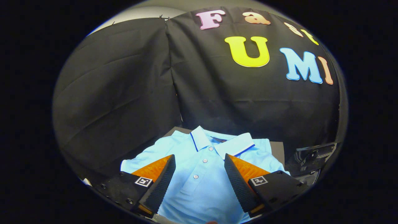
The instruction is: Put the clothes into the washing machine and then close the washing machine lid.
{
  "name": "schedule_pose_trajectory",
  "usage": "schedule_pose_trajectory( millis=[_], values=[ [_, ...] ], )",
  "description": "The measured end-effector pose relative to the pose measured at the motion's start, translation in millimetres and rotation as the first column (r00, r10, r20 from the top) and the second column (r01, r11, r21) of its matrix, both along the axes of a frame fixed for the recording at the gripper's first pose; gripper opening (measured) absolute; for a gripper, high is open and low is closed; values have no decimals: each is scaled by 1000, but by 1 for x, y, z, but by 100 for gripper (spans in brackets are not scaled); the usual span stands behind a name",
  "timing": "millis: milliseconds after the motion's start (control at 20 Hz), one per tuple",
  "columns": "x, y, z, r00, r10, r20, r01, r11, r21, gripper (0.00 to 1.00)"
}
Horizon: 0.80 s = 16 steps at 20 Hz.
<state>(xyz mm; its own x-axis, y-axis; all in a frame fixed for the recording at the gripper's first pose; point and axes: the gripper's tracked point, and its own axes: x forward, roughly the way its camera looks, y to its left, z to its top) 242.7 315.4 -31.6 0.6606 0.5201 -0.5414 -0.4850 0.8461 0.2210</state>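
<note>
The gripper [200,161] hangs over a light blue polo shirt [202,174] with its jaws spread wide and nothing held; the button placket runs straight up the gap between the two fingers, and the collar lies just beyond their tips. The shirt is spread flat on a dark surface [277,148], sleeves reaching out past each finger. This looks like the very start of the job: the pickup, with the shirt not yet touched. The next move likely calls for lowering the fingers onto the cloth and pinching a fold near the placket, deep enough that the fabric bunches rather than slips. There is open room all round the jaws, with the booth wall well beyond the collar. Off past the right finger sits a dark glossy object [311,158], possibly part of the washing machine, though I cannot tell.
</note>
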Motion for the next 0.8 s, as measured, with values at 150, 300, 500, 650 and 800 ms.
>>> schedule_pose_trajectory(
  millis=[150,300,500,650,800],
  values=[
    [3,9,-10,999,34,-24,-35,999,-41,98],
    [6,11,-22,998,42,-53,-47,995,-85,98],
    [0,17,-39,990,60,-126,-74,990,-117,98],
    [-3,18,-44,989,69,-134,-89,985,-150,98],
    [-3,17,-44,989,67,-128,-90,980,-178,98]
  ],
)
